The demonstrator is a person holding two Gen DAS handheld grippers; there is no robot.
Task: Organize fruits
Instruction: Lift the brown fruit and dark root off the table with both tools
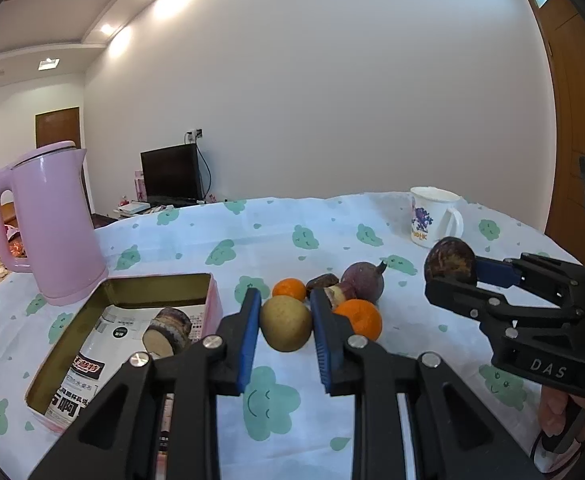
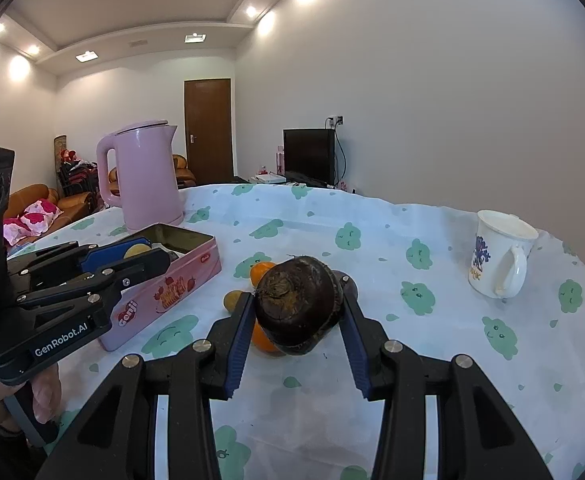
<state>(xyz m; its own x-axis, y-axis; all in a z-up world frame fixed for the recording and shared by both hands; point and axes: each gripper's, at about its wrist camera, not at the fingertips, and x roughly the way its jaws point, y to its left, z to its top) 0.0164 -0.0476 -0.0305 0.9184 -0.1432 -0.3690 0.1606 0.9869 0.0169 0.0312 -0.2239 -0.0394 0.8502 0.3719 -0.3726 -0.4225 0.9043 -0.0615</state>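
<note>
Fruits sit clustered on the desk (image 1: 372, 220) just ahead of the left gripper (image 1: 285, 322), whose jaws are at their narrowest, a yellow-green pear (image 1: 285, 322) between the fingertips; whether the pads press it I cannot tell. Beyond the pear lie two oranges (image 1: 359, 318), a purple round fruit (image 1: 363, 282) and a brown piece. Left of this gripper stands the pink tin (image 1: 212, 304), holding one cut brown piece (image 1: 168, 330). The right gripper (image 2: 298, 312) is closed on a dark brown fruit (image 2: 298, 304), held above the desk, with an orange (image 2: 262, 272) beneath it.
</note>
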